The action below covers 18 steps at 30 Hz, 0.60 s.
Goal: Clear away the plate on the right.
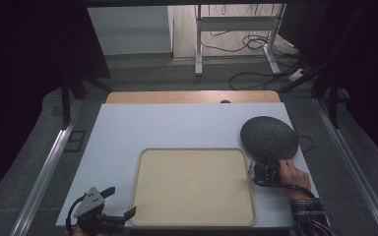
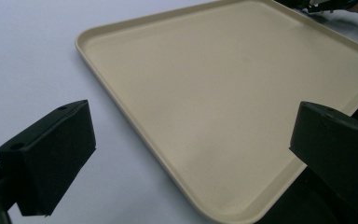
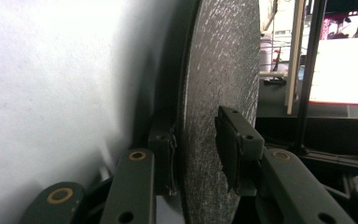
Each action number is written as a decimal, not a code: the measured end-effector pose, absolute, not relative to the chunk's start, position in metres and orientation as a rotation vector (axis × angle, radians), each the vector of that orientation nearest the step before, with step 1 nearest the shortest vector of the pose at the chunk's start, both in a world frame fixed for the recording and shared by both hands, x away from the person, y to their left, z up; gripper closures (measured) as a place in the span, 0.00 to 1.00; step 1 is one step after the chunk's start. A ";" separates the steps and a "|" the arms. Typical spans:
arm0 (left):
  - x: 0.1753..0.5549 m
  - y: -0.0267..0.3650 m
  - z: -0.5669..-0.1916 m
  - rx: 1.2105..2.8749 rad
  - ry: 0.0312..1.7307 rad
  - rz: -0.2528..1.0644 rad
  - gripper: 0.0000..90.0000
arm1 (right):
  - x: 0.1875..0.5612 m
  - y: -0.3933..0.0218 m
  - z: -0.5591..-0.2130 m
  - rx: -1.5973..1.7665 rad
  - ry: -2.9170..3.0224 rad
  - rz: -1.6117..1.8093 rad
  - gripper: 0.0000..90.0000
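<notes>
The right hand-held gripper clamps the near rim of the dark plate, which lies on the bench beside the tray. So thin a hold could let the plate tip or slip when lifted. The left hand-held gripper rests open.

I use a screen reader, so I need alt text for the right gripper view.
The right gripper has its two black jaws on either side of the rim of a dark grey, rough-textured round plate, seen edge-on, pads against it. A white table surface lies at the left, and a lit screen glows in the background.
</notes>
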<state>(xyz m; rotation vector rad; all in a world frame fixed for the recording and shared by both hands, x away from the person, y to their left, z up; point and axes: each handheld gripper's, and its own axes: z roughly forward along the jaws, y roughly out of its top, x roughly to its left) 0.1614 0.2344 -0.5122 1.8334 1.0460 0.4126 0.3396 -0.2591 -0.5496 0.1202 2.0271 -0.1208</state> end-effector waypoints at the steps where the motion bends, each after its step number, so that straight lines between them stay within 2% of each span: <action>1: 0.161 0.234 -0.512 1.834 1.046 0.412 0.00 | 0.340 -0.259 -0.550 0.120 2.027 -0.121 0.78; 2: 0.161 0.234 -0.512 1.834 1.046 0.413 0.00 | 0.339 -0.258 -0.552 0.089 2.014 -0.152 0.83; 6: 0.161 0.234 -0.512 1.836 1.044 0.412 0.00 | 0.337 -0.258 -0.558 0.054 1.993 -0.175 0.90; 18: 0.162 0.234 -0.512 1.836 1.045 0.412 0.00 | 0.331 -0.261 -0.549 0.065 1.968 -0.166 0.94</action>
